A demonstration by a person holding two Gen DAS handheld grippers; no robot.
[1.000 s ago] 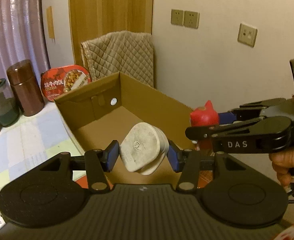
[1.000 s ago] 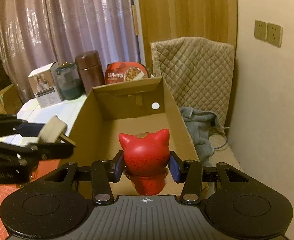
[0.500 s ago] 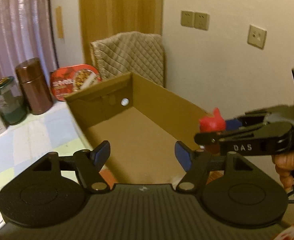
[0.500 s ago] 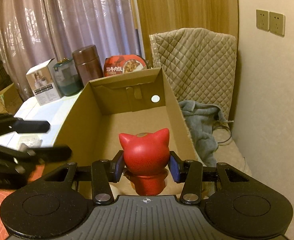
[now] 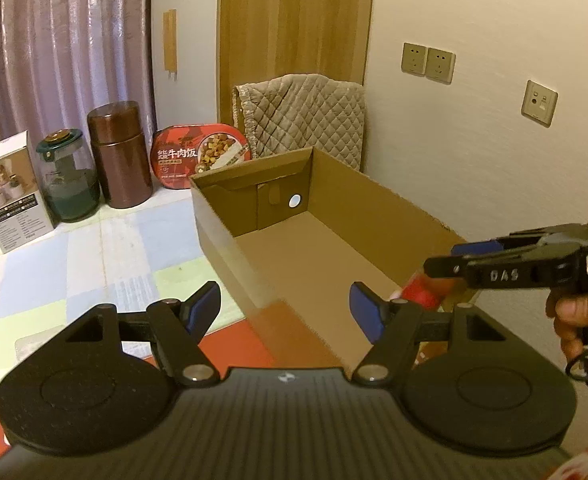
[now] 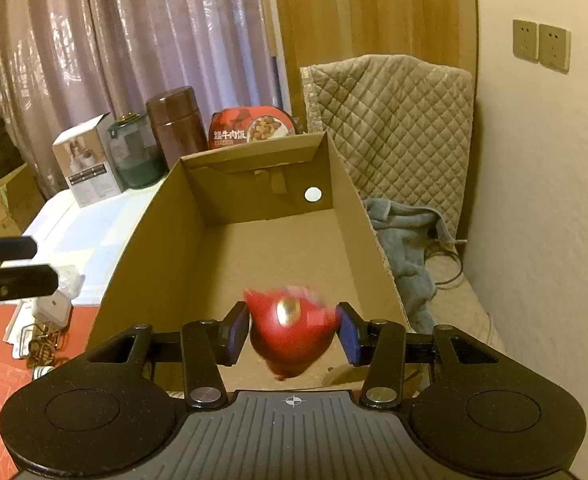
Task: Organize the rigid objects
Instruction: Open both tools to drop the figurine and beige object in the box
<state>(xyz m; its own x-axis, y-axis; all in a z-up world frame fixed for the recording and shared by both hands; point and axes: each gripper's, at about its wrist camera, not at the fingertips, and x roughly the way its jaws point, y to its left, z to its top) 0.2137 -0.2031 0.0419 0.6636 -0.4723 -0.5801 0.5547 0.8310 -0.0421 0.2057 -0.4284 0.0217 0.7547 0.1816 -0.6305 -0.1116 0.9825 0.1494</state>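
The left tool stands released. Its blue pads are wide apart with nothing between them, and its jaws have just been opening. It points down over the near left corner of an open cardboard box, which sits on the counter with its right wall along the counter's right edge. As much of the box floor as shows in the left wrist view is bare.

The right tool hangs over the near end of the same box, held by a hand at the right of the left wrist view. A red toy with pointed ears is between its pads, blurred and tipped over, with its top facing the camera. A sliver of gap shows at each pad, so the pads do not appear to be pressing on it. This tool's jaws have just been opening, and it reads as released around the toy, which is above the near part of the box floor.

Along the counter's far edge, from left to right, stand a white carton, a glass jar with a green lid, a brown canister and a red meal tray propped upright just behind the box's far wall. Off the counter, a quilted cover stands beyond the far right corner of the box. A grey towel lies below it beside the box's right wall.
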